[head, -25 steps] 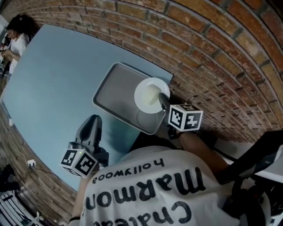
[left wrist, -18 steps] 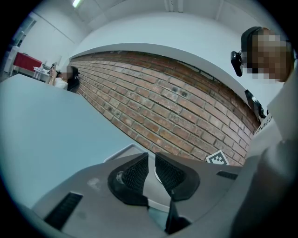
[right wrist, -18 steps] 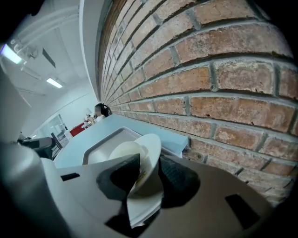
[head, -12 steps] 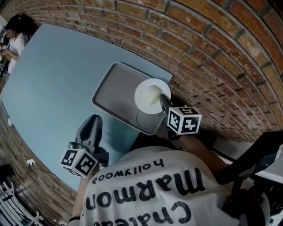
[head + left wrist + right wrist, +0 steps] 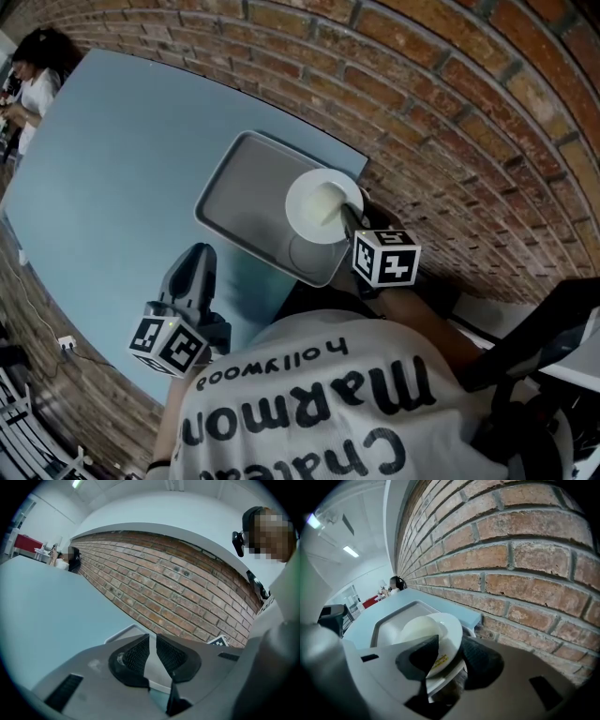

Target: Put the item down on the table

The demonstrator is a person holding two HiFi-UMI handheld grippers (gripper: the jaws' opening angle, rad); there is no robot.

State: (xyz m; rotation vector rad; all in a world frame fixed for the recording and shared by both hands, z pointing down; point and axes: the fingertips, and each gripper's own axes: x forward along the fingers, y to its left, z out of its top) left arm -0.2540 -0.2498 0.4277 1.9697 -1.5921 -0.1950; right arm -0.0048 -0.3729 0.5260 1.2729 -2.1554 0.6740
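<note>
Head view | white plate (image 5: 319, 202) over grey tray (image 5: 234, 197) | right gripper (image 5: 346, 210) just opening, rim between | left gripper (image 5: 197, 255) clenched

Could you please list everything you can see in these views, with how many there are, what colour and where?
Table: one, light blue, running along the wall.
Tray: one, grey, on the table's end by the wall.
Plate: one, white, over the tray's end nearest the right gripper; whether it rests flat cannot be told.
Brick wall: one, red-brown, beside the table.
Other person: one, white top, at the table's far end.
Shirt: one, white with black print, on the person wearing the camera.
Left gripper: one, grey, over the table's near side, jaws together, nothing between.
Right gripper: one, grey, at the plate; jaws have just been opening, the plate's rim is between them.
</note>
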